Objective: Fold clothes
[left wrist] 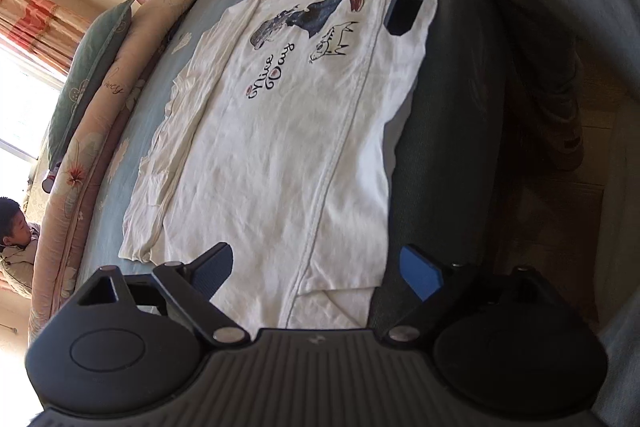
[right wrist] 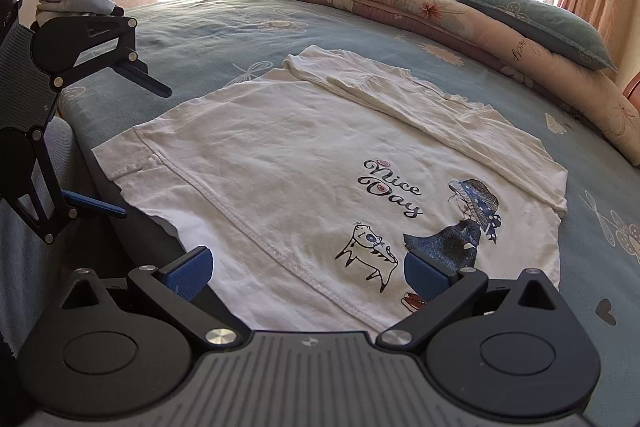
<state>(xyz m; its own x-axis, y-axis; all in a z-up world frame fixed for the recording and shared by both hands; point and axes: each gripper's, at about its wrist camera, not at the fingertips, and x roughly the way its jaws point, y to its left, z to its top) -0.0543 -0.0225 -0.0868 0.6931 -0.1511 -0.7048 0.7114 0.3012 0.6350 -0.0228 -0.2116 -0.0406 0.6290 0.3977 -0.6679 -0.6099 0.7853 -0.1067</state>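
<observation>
White cotton T-shirt (right wrist: 304, 163) with a "Nice Day" print lies partly folded on our blue-green floral bedspread (right wrist: 200, 27), both our left gripper (left wrist: 316, 273) and right gripper (right wrist: 308, 269) spread wide, holding nothing.

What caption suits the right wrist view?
White shirt lying on the bed, both open tools at its near edge.

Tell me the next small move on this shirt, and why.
Probably lower both grippers onto the shirt's near edge and pinch it. The far side is already folded in; the near side lies flat at the bed edge. The left gripper and right gripper hang open over that edge, holding nothing.
</observation>
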